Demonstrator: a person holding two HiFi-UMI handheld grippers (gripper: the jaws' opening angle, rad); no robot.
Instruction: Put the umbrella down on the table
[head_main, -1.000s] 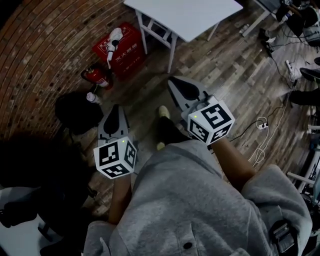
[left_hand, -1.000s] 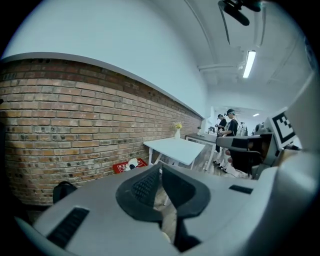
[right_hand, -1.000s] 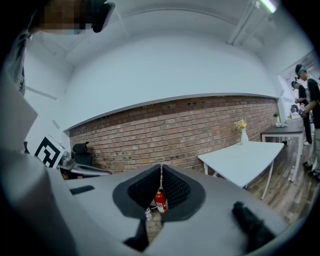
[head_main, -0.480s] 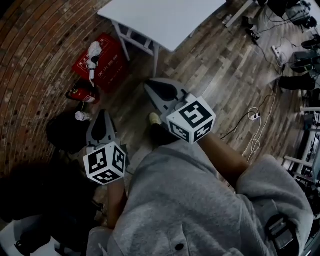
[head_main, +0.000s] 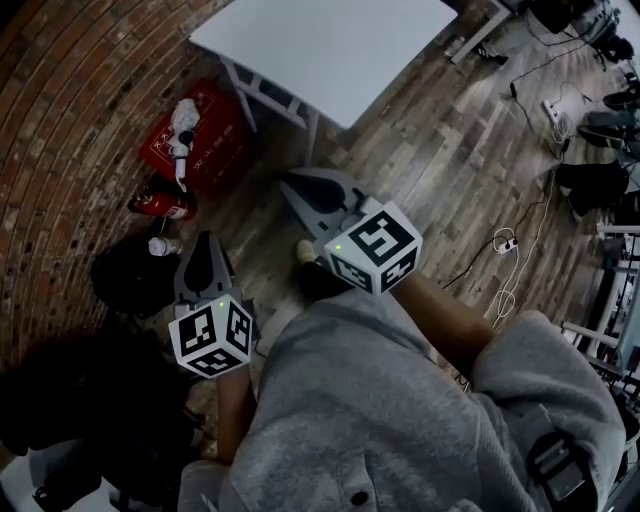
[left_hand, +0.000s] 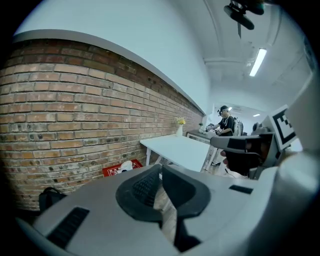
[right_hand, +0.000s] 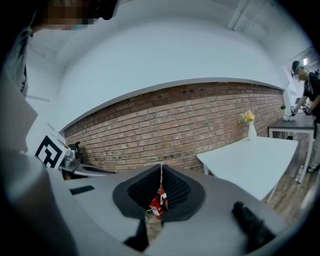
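Note:
No umbrella shows in any view. The white table (head_main: 330, 50) stands ahead by the brick wall; it also shows in the left gripper view as the table (left_hand: 180, 150) and in the right gripper view as the table (right_hand: 255, 160). My left gripper (head_main: 207, 240) hangs over the wooden floor, short of the table, shut with nothing between its jaws (left_hand: 161, 169). My right gripper (head_main: 285, 183) is further forward, close to the table's near corner, its jaws also shut and empty (right_hand: 161, 170).
A red crate (head_main: 200, 140) with a white object on it and a red fire extinguisher (head_main: 160, 205) sit by the wall. A black bag (head_main: 130, 275) lies left of my left gripper. Cables (head_main: 510, 260) trail across the floor at right. A vase with yellow flowers (right_hand: 248, 125) stands on the table's far end. A person (left_hand: 225, 120) stands in the background.
Both grippers have moved forward toward the table, which now fills more of the head view's top. The jaws stay shut.

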